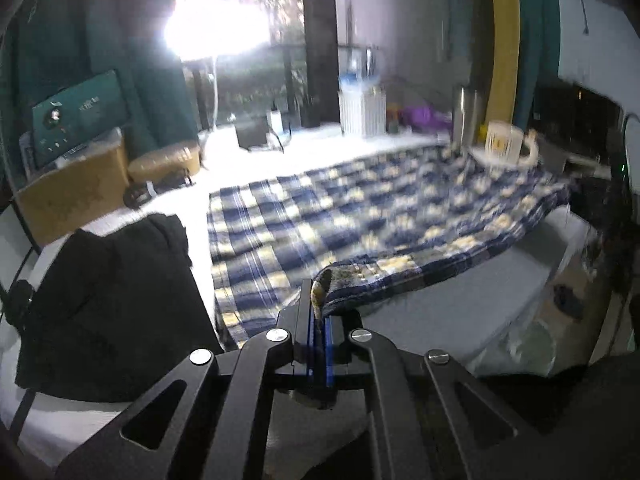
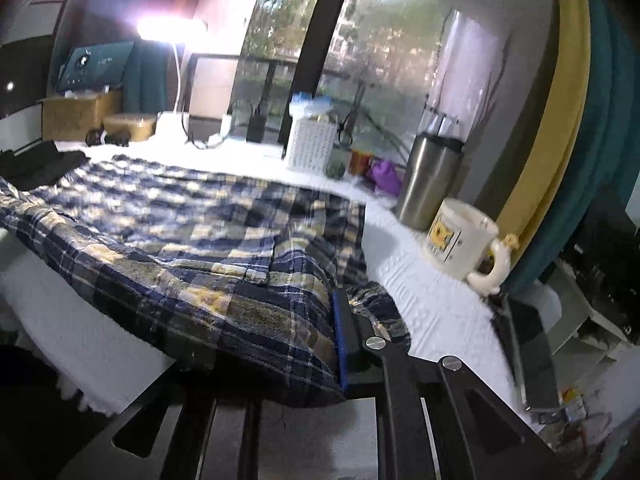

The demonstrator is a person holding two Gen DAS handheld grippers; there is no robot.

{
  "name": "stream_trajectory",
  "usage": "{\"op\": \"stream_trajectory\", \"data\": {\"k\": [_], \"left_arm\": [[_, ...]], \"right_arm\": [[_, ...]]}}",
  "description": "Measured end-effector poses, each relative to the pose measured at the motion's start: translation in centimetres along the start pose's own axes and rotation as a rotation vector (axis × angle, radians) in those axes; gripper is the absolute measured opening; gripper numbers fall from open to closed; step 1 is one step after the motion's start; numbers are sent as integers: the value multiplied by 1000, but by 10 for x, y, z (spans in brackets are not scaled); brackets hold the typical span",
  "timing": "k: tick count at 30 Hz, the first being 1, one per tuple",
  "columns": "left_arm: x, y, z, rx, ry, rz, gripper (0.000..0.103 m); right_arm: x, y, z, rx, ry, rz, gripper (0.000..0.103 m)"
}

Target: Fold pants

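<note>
The blue, white and yellow plaid pants (image 1: 360,216) lie spread across the white table (image 1: 460,308). My left gripper (image 1: 319,304) is shut on the near edge of the pants and lifts it slightly off the table. In the right wrist view the pants (image 2: 192,232) drape toward me. My right gripper (image 2: 338,320) is shut on their near right corner, with the cloth bunched over the left finger and hiding it.
A black garment (image 1: 108,304) lies at the left. A white mug (image 2: 460,240), a steel tumbler (image 2: 430,180), a white basket (image 2: 312,146) and a purple item (image 2: 384,172) stand along the far right. A cardboard box (image 1: 72,196) and a bright lamp (image 1: 216,28) are at the back left.
</note>
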State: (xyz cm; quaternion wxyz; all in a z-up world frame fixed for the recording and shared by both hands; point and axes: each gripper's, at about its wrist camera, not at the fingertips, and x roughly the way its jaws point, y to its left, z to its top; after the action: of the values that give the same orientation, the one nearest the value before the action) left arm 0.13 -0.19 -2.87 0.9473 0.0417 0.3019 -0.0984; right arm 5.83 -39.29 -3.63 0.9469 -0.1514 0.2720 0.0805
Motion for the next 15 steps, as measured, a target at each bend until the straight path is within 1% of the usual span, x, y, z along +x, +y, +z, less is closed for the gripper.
{"op": "stream_trajectory", "data": {"k": [3, 6, 9, 15], "left_arm": [[-17, -1, 11, -9, -60, 8, 3], [-34, 2, 24, -56, -107, -7, 3], [-49, -1, 37, -51, -157, -1, 3], [-78, -9, 58, -51, -235, -46, 3]], "right_arm": [[-13, -4, 10, 16, -37, -11, 13], [-26, -9, 19, 42, -80, -19, 13], [-39, -11, 28, 54, -115, -35, 13], [-60, -23, 40, 89, -178, -67, 13]]}}
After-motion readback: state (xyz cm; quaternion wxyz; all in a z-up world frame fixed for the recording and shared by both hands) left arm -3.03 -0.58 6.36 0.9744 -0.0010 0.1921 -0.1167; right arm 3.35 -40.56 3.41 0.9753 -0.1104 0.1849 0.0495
